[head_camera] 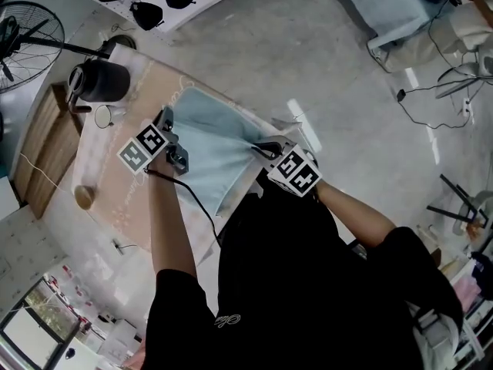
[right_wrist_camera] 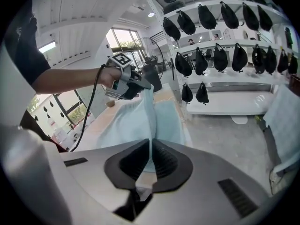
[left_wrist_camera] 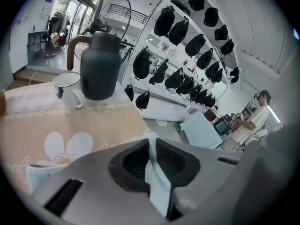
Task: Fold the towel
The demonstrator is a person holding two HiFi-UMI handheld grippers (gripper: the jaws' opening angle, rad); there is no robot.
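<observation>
**Operator:** What is the state of the left hand-held gripper (left_wrist_camera: pixel 152 165)?

**Technician:** The jaws are nearly together and clamped on a pinch of the towel (left_wrist_camera: pixel 157 187). A strip of cloth passes between the pads and out behind them.

**Operator:** And the right hand-held gripper (right_wrist_camera: pixel 150 165)?

**Technician:** The condition is the same. The jaws are closed on a thin towel edge, and the cloth runs out ahead of it toward the left one.

**Operator:** Where is the towel?

**Technician:** It spans the gap between the two hand-held grippers. The gripped edge is raised. The rest slopes away ahead of them and rests on the desk (head_camera: pixel 115 199).

**Operator:** Why grip it at two points?

**Technician:** One grip at each end probably keeps the edge straight and lightly stretched. The raised layer can then be laid squarely over the part on the desk. A single grip would let the cloth bunch. The fold step appears to be in hand and not yet set down.

**Operator:** Is anything in the way?

**Technician:** A jug (left_wrist_camera: pixel 99 64) and a cup (left_wrist_camera: pixel 65 90) stand ahead of the left hand-held gripper, apart from the cloth. The edge should be set down short of them.
</observation>
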